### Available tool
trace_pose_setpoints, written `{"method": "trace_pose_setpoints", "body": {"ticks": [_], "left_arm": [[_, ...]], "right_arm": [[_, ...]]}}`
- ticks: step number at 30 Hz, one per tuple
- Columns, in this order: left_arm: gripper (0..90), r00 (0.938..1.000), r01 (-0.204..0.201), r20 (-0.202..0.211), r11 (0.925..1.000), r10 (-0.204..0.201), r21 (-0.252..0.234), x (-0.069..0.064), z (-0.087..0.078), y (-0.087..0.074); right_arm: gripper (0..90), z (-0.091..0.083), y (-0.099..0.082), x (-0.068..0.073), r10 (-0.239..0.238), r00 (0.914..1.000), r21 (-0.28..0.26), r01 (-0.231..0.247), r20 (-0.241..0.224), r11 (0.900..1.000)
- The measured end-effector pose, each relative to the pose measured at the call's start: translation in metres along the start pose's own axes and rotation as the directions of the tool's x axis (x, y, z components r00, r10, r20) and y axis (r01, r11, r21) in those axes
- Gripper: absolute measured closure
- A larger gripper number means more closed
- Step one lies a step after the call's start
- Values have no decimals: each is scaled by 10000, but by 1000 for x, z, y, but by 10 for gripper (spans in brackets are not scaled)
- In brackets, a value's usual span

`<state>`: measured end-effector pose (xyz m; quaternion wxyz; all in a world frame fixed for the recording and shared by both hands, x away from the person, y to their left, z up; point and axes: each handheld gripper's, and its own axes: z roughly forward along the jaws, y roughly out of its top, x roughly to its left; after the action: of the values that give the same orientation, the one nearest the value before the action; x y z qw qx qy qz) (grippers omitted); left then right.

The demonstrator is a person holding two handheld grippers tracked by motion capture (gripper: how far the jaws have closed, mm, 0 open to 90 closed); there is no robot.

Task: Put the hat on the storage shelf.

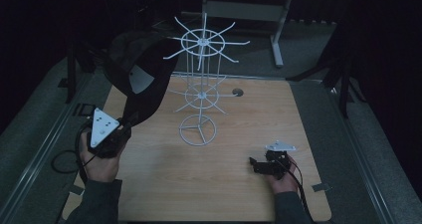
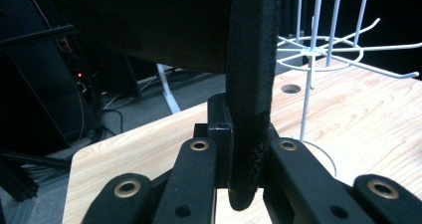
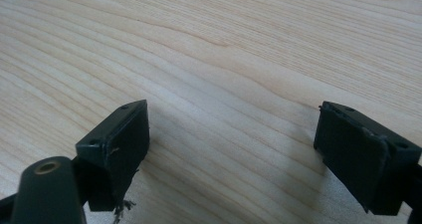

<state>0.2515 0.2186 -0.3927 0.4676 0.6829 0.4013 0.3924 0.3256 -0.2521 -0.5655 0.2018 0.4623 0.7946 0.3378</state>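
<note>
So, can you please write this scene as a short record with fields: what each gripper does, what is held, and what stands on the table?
left gripper: shut on the strap of the black cap, held up above the table's left side
right gripper: open, nothing between its jaws, low over the wood
white wire rack: upright near the table's middle, hooks bare
table: light wood, round cable hole behind the rack

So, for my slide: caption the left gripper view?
Left gripper clamped on a black cap's strap, white wire rack beyond.
</note>
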Motion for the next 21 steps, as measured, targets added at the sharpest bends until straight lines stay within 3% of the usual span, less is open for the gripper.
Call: {"method": "trace_pose_setpoints", "body": {"ticks": [21], "left_arm": [[839, 9996, -259, 59, 9995, 258, 184, 0, 2, -8]], "right_arm": [[140, 0, 0, 0, -21, 10000, -18, 21, 4, 10000]]}}
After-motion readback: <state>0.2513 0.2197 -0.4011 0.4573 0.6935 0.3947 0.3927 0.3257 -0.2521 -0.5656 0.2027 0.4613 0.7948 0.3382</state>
